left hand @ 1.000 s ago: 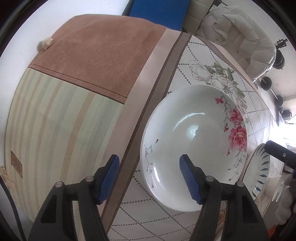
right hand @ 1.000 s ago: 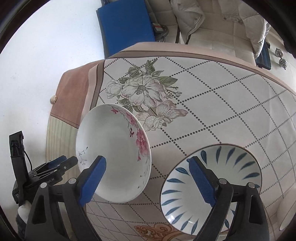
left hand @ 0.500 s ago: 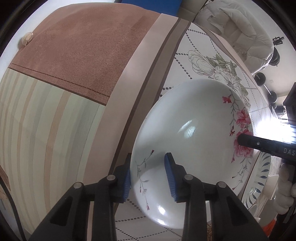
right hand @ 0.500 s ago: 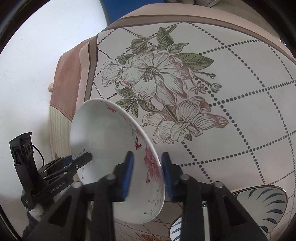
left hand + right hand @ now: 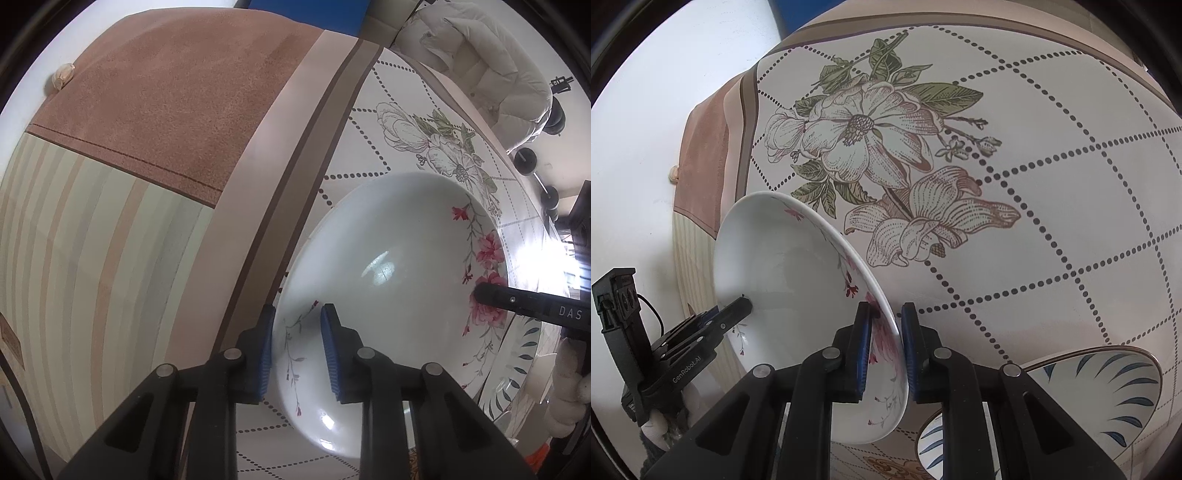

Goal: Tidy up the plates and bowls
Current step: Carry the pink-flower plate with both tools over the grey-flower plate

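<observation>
I have the left gripper (image 5: 297, 347) clamped on the near rim of the rose-patterned bowl (image 5: 388, 295), one blue pad inside the wall and one outside, so the rim is pinched rather than cupped. The right gripper (image 5: 885, 350) is closed on the opposite rim, over the pink rose print. Two grips on opposite edges make sense to me: the glazed wall is wide and probably slick, and one pinch alone would let it swing. From the right wrist view the bowl is tilted, its far edge raised toward the printed flower on the tablecloth (image 5: 1052, 184); whether its base is clear of the table I cannot tell. The blue-leaf bowl (image 5: 1108, 391) sits on the table just to the right of the held one, its rim partly behind my right gripper's finger. I judge it the likely nesting partner, so the step in hand looks like carrying one bowl to the other. Off the left side, the cloth hangs down over the table edge in brown suede-like and pale striped panels.
</observation>
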A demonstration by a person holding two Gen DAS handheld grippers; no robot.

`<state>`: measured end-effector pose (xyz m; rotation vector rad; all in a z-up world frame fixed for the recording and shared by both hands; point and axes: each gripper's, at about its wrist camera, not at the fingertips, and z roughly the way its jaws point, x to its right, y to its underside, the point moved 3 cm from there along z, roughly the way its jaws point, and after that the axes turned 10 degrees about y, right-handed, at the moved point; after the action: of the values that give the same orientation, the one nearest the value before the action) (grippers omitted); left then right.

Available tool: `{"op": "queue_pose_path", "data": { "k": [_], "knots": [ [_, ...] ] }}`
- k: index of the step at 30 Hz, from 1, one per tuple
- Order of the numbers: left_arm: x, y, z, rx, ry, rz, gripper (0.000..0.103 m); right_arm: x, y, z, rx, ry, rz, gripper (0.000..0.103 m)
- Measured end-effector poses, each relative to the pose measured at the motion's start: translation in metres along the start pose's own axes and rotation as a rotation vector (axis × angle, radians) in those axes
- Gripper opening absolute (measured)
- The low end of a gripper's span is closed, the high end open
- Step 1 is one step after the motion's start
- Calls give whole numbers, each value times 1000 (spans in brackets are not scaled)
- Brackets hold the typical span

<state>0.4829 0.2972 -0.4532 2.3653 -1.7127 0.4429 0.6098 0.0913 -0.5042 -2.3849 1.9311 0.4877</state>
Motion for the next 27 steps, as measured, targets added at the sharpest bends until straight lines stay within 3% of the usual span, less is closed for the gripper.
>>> {"op": "queue_pose_path", "data": {
  "k": [17,27],
  "knots": [
    [31,3,-18,7,9,37,21,40,26,-36,5,-90,61,17],
    [80,28,-36,10,17,134,21,78,74,-74,35,-127,108,17]
  ]
}}
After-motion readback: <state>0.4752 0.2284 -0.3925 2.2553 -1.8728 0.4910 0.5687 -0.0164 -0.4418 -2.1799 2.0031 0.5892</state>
